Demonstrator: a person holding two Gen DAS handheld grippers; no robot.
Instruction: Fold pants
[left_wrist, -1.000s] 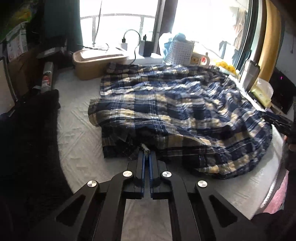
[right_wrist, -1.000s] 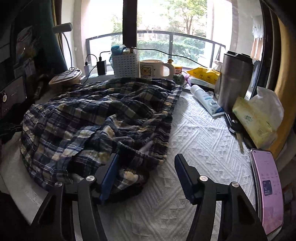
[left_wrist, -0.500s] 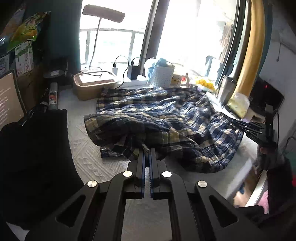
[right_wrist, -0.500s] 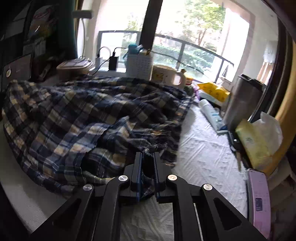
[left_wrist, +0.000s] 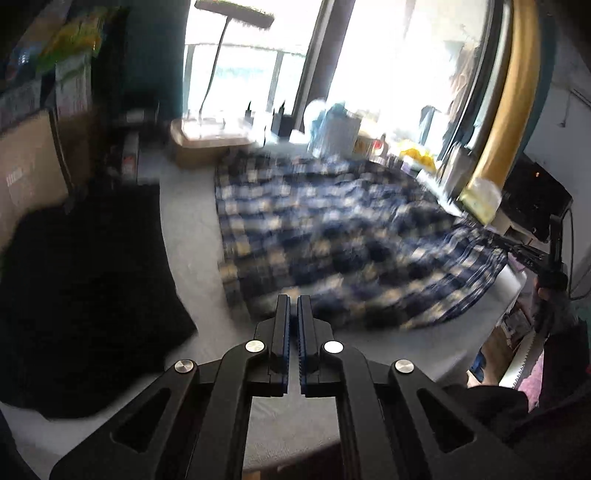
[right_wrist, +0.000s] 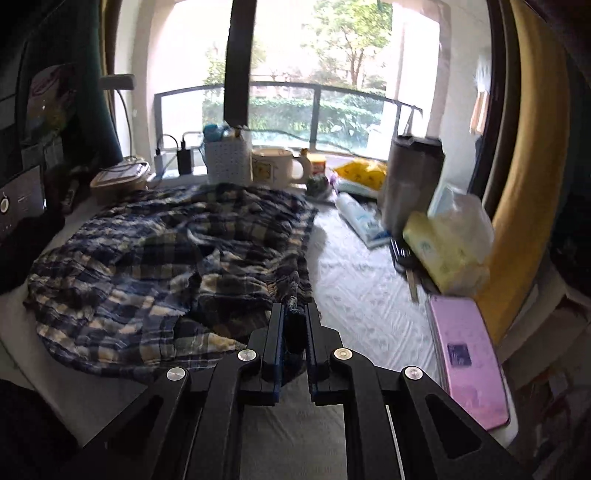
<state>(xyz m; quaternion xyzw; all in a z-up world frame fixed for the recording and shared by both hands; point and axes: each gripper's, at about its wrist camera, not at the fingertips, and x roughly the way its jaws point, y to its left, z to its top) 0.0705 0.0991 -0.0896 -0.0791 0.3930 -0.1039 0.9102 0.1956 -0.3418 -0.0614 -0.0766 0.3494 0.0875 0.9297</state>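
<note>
The blue and cream plaid pants (left_wrist: 332, 229) lie crumpled across the white table cover (right_wrist: 362, 295). My left gripper (left_wrist: 293, 300) is shut at their near edge, and the blurred cloth runs right up to its tips, so it seems to pinch that edge. At the pants' right-hand edge my right gripper (right_wrist: 295, 308) is shut on a dark bunched fold, which shows between its fingers (right_wrist: 275, 332). The left wrist view also catches the right gripper (left_wrist: 508, 245) at the far right, holding that edge of the pants (right_wrist: 166, 251) slightly lifted.
A black cloth (left_wrist: 81, 288) covers the table's left side. Along the right stand a pink phone (right_wrist: 465, 350), a tissue pack (right_wrist: 443, 251), a steel tumbler (right_wrist: 412, 177) and a tube (right_wrist: 358, 219). A mug (right_wrist: 277, 168), white basket (right_wrist: 227, 162) and tan box (left_wrist: 207, 144) line the window.
The right gripper went from wide open to shut on the pants' edge. Both grippers pulled back and rose a little, drawing the cloth with them; the left view is now motion-blurred.
</note>
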